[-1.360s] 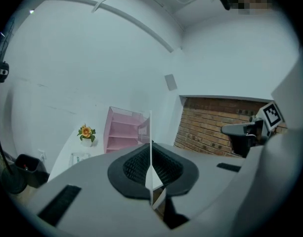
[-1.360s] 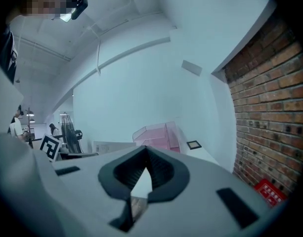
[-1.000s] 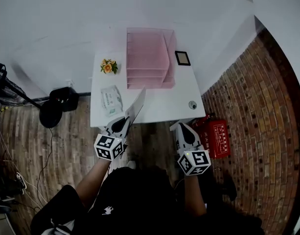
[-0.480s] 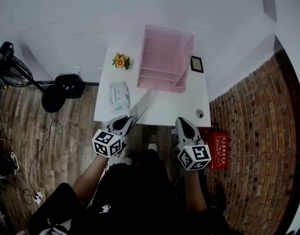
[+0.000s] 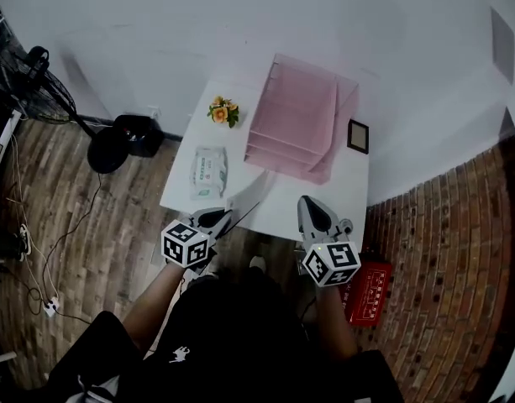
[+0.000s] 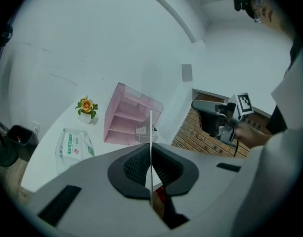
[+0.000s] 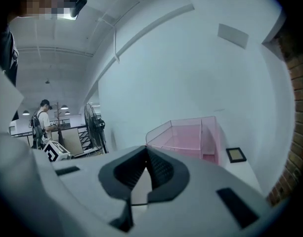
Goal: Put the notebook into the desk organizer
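White desk point(image 5: 284, 198); notebook point(image 6: 151, 125) pinched between left gripper's point(image 6: 150, 151) jaws.

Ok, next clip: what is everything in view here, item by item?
table: one, white, against the wall
organizer: one, pink, at the back of the table
flower pot: one, orange blooms, left of the organizer
wipes pack: one, white and green, on the table's left side
picture frame: one, black, right of the organizer
red box: one, red, on the floor near the right tool
fan: one, black, on the wooden floor left of the table
notebook: one, white, edge-on, clamped in the left tool
left tool: one, grey, shut on the notebook
right tool: one, grey, shut and empty, at the table's front edge
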Motion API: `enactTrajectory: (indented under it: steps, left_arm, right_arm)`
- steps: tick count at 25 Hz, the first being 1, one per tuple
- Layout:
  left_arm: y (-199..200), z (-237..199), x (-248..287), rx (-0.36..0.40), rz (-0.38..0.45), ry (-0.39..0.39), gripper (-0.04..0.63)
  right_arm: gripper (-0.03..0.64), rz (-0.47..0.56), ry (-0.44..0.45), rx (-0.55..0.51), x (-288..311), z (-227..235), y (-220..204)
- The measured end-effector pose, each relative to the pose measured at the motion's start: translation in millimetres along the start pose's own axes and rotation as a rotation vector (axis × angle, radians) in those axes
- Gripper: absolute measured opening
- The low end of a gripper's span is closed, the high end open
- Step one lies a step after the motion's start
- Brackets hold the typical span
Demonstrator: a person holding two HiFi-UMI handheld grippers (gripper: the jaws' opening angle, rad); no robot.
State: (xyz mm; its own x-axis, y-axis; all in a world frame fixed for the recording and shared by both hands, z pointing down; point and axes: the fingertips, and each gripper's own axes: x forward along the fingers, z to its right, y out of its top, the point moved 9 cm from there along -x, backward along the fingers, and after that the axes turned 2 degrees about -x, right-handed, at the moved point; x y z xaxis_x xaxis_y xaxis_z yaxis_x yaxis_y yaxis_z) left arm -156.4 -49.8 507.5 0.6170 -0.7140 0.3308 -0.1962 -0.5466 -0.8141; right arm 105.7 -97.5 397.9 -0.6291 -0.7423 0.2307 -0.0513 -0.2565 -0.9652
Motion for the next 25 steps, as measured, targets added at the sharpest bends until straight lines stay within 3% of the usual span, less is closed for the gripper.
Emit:
enactTrajectory:
  steps: [5,13,18,25]
  left_arm:
    - [-6,3,32,-0.075,-0.033,0.03,0.011]
    - [-3,10,69,-0.211,-0.005,0.082,0.011]
    - [0,14,85,-0.317,0.043,0.096,0.011]
    - [13,18,91,-0.401,0.134,0.095,0.011]
  right_arm:
    - [0.003,-0.012,0.06,-0.003,16,37,5]
    - [0.002,-0.03,0.142,0.004,28,84,6]
    - [0.003,-0.036,0.187,0.011,28,108,-2]
    - [0.002,-0.03,0.211,0.039,21,128,-15]
